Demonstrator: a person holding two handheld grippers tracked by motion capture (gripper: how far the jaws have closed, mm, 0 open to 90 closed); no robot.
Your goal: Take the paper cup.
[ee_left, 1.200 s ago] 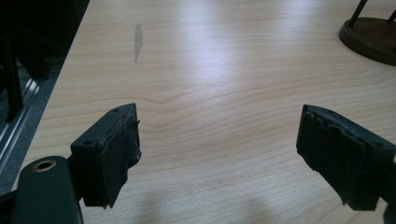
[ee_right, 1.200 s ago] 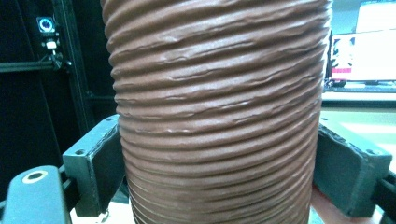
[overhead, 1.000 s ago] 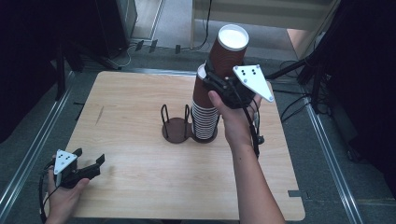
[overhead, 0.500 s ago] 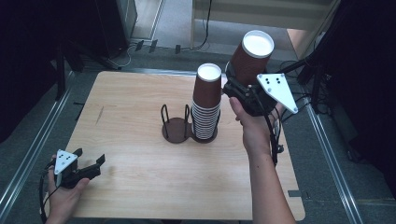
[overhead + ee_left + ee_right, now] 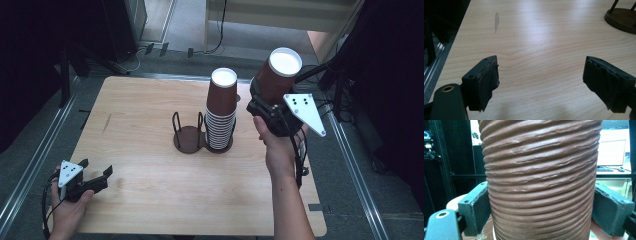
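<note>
A single brown ribbed paper cup (image 5: 278,75) is held upright in the air, right of the stack, with my right gripper (image 5: 262,106) shut on its lower part. Up close the cup (image 5: 541,177) sits squeezed between the two black pads (image 5: 477,207). A tall stack of brown cups (image 5: 221,112) stands in the right ring of a dark two-ring holder (image 5: 188,137) at the table's middle. The holder's left ring is empty. My left gripper (image 5: 97,175) rests at the table's front left corner, jaws apart over bare wood (image 5: 541,62), nothing between them.
The wooden table (image 5: 150,200) has metal rails along its left and right sides. Dark equipment and cables stand beyond the far edge. The holder's base (image 5: 621,18) lies far ahead of the left gripper.
My right gripper has carried the single cup off the top of the stack, rightward and a little lower. The left gripper has stayed put.
</note>
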